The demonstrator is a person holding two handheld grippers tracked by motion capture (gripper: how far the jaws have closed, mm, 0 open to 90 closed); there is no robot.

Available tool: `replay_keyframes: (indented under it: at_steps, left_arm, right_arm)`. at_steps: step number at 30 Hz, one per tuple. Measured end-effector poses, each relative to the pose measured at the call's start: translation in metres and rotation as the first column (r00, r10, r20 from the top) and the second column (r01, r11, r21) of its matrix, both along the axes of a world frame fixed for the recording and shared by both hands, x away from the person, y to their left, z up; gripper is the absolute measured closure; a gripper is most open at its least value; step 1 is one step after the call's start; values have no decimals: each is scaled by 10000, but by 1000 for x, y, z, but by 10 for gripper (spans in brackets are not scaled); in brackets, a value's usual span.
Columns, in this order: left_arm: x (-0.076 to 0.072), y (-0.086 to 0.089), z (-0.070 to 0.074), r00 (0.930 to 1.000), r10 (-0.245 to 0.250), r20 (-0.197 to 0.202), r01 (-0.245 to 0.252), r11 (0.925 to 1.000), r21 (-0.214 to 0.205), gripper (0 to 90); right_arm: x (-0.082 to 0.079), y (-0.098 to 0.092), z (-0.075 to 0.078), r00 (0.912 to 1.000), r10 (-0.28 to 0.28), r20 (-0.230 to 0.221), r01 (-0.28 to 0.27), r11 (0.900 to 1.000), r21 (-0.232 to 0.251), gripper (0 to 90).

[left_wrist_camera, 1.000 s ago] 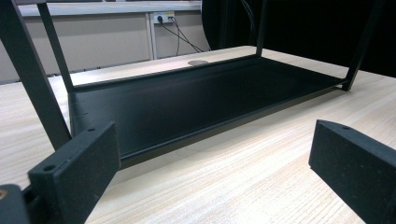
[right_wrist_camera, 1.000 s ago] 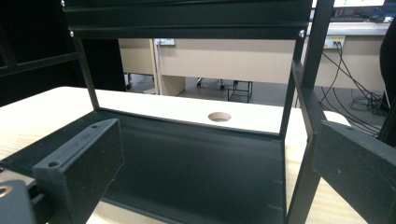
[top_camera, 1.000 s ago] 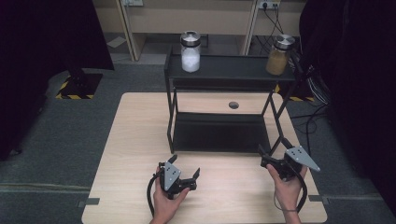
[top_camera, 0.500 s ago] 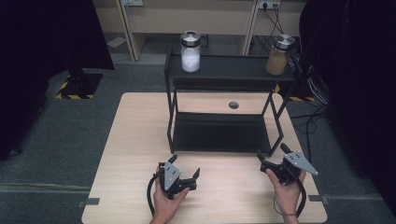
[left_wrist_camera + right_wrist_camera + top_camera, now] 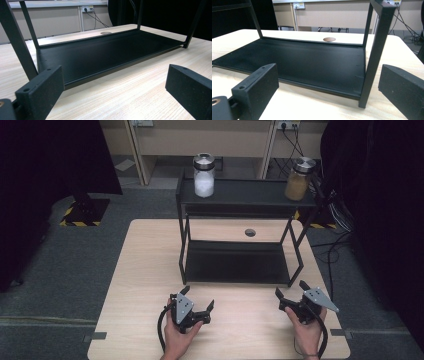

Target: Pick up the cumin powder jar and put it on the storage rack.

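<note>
Grippers are held low over the near edge of the wooden table (image 5: 150,270), one in each hand, both aimed at the black two-tier rack (image 5: 240,200) that stands at the table's centre. The left gripper (image 5: 197,306) is held with its jaws spread wide and nothing between them; the right gripper (image 5: 290,295) is likewise held wide and empty. Neither is touching the rack, which is taken as a resting stance from which a reach can be started.

The rack's lower shelf (image 5: 105,52) is seen bare in the left gripper view and again in the right gripper view (image 5: 312,65), so room is left there for whatever is to be set down. On the top shelf, a jar of white contents (image 5: 204,176) stands at the left end and a jar of brown contents (image 5: 298,179) at the right end, well apart. Each jar is placed roughly in line with one gripper. The lids appear metallic, though this cannot be confirmed at this distance.
</note>
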State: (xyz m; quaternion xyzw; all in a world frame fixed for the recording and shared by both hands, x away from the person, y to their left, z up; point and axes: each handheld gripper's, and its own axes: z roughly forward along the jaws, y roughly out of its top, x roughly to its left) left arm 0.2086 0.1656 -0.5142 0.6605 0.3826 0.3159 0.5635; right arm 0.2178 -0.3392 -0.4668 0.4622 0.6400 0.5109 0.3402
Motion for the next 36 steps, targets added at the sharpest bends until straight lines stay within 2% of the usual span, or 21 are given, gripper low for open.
replay_keyframes:
  at_steps: [18, 36]
  left_arm:
    - [0, 0, 0, 10000, 5, 7, -5, 10000, -23, 14]
    - [0, 0, -1, 10000, 20, -3, -20, 10000, -67, 15]
  right_arm:
    - [-5, -1, -8, 9991, 53, -422, -56, 10000, -68, 31]
    - [-2, -3, -12, 9969, 36, -788, -34, 10000, 29, 30]
